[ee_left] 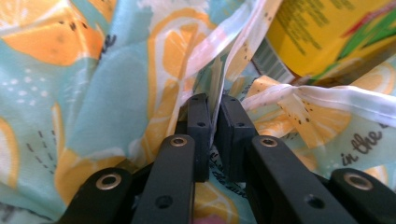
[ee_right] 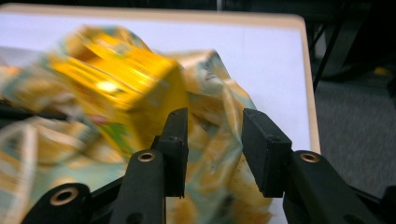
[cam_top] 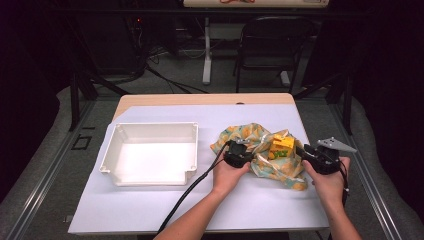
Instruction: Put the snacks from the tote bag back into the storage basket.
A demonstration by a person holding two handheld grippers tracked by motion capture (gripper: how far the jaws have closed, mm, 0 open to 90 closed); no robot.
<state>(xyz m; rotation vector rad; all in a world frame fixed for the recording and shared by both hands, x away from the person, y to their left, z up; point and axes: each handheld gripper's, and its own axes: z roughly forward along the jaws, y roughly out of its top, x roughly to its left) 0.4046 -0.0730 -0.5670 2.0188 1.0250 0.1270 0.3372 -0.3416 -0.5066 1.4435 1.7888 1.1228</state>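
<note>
Left gripper (ee_left: 213,105) pinching lemon-print bag (cam_top: 260,162) strap, right gripper (ee_right: 214,128) part-open at bag's edge, tray (cam_top: 150,172) well apart

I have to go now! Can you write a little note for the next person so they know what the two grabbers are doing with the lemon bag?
Left gripper: shut on a fold of the crumpled teal fabric bag with orange lemon-slice print, at its left side.
Right gripper: jaws apart at the bag's right edge, cloth in front of them, pinching nothing.
Yellow cardboard box with green print: sits in the bag's mouth, partly showing.
White rectangular plastic tray: left of the bag, nothing in it.
Done: bag gripped on one side.
Left, probably: get the box out and into the tray.
</note>
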